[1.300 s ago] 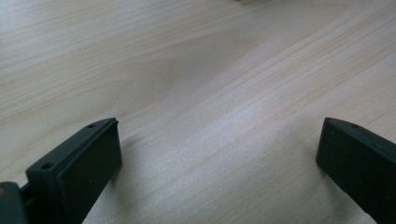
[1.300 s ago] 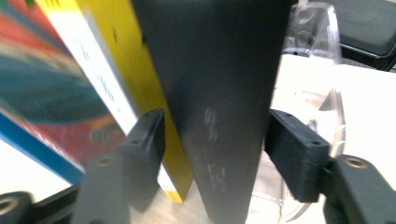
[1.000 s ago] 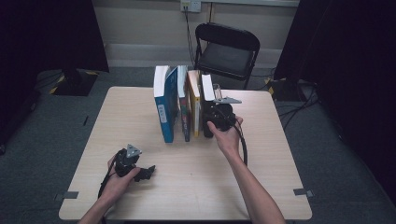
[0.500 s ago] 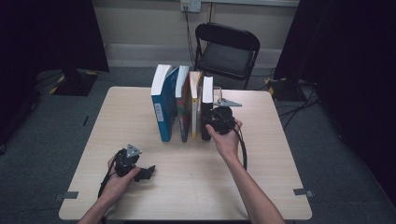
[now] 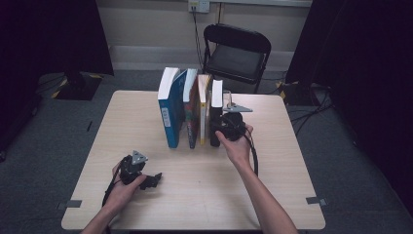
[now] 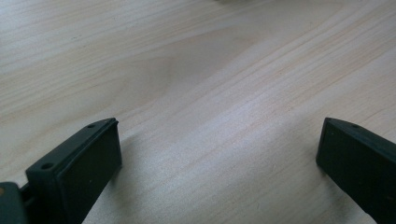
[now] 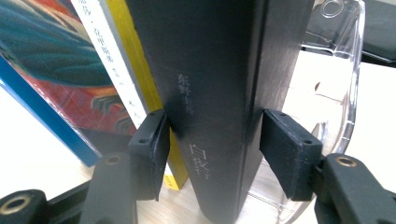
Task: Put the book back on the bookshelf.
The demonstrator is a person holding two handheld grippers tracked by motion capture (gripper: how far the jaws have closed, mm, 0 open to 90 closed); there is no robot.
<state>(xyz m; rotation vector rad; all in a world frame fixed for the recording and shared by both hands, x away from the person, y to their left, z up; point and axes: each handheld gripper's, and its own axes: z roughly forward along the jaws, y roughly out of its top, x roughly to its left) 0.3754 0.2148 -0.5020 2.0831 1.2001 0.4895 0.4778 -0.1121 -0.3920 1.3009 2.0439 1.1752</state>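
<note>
The right gripper (image 7: 212,149), arm stretched forward, straddles the black book's (image 7: 219,93) spine, jaws just beside both covers, grip uncertain. The left gripper (image 6: 219,154) rests low on the table (image 5: 204,195), jaws wide apart and empty.

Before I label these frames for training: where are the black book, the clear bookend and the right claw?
black book (image 7: 210,102): right gripper view, spine.
clear bookend (image 7: 348,70): right gripper view, curved edge.
right claw (image 7: 212,147): right gripper view, midway between jaws.

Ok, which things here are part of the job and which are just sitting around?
In the job:
- black book, between the jaws of the right gripper
- clear plastic bookend beside it

Lying about:
- yellow-spined book
- blue books
- open left gripper on the wooden table
- black folding chair
</note>
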